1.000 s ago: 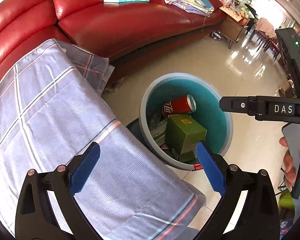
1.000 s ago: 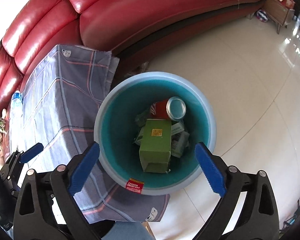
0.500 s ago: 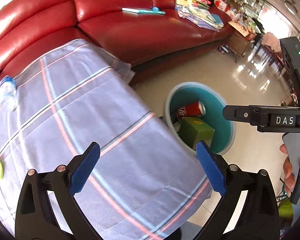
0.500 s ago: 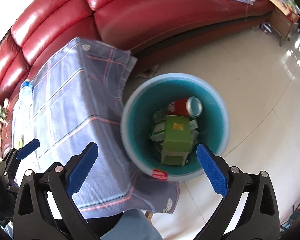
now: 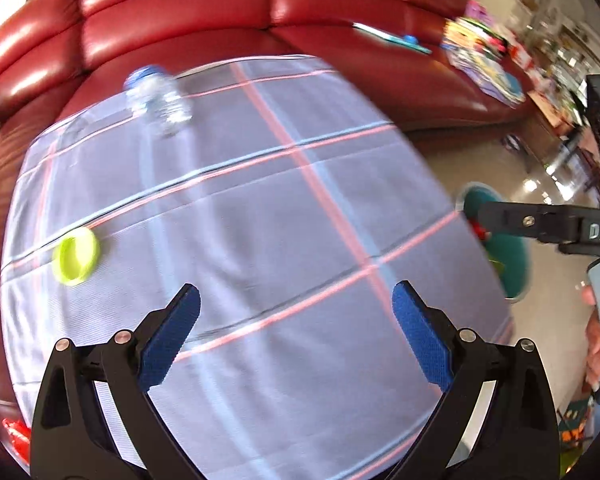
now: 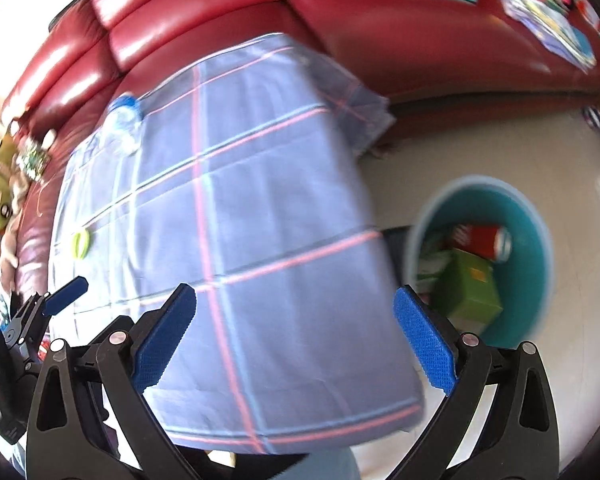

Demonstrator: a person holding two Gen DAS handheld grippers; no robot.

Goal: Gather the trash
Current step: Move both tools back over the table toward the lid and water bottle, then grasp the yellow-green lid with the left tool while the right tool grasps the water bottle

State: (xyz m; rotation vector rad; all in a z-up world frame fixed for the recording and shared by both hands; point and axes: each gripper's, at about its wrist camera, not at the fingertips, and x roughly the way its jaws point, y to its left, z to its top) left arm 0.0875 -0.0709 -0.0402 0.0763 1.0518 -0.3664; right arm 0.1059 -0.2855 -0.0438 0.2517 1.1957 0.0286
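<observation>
Red sofa backs the cloth-covered desk (image 5: 260,240). Your views have swung from the bin (image 6: 540,216) to the desk; both are blurred. Left hand-held gripper (image 5: 296,312) and right hand-held gripper (image 6: 296,312) are open, empty. Remaining trash: plastic bottle (image 5: 158,104), green ring (image 5: 76,256). Target these next.

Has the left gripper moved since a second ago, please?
Yes. The left gripper has swung left, away from the bin and over the tablecloth toward the bottle.

Left tongs (image 5: 296,322) gape empty; right tongs (image 6: 294,322) likewise.
</observation>
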